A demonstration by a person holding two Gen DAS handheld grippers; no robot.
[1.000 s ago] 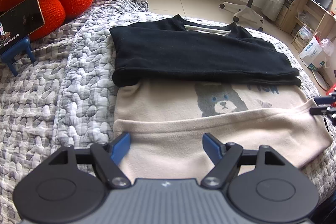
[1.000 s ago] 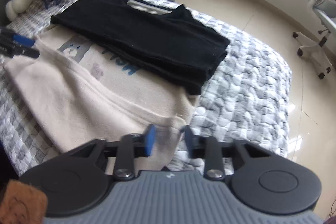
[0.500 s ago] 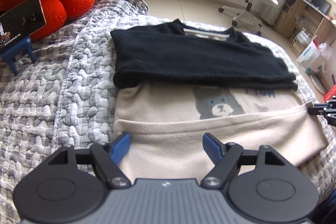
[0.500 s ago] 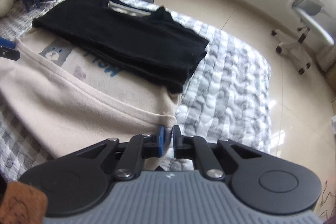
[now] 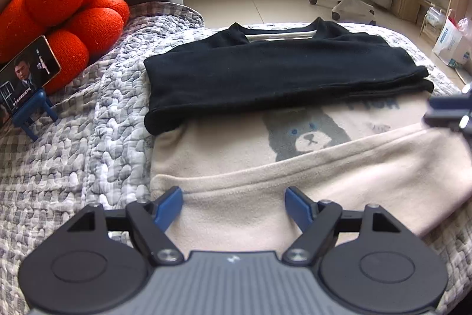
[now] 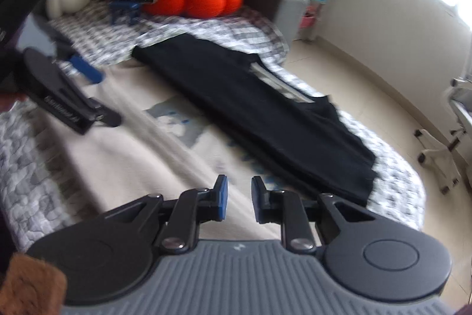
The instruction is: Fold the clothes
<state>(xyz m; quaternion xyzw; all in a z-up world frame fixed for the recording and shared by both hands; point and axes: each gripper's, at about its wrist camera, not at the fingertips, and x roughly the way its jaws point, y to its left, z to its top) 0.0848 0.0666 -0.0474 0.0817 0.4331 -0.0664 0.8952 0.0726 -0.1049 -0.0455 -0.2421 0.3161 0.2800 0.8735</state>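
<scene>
Cream fleece bear-print sweatshirt [image 5: 295, 188] looks soft, limp, light: grip folded hem edge; left gripper [image 5: 234, 205] wide apart, right gripper [image 6: 238, 201] opening, both empty.

Left gripper [image 5: 233, 204] and right gripper [image 6: 239, 201]: black linkage arms, blue pads, silver screws, ribbed grey bodies, round black side discs.

cream top [image 5: 339, 182]: soft matt fleece | black top [image 5: 280, 73]: matt knit | bedspread [image 5: 88, 138]: puckered quilted cloth
</scene>
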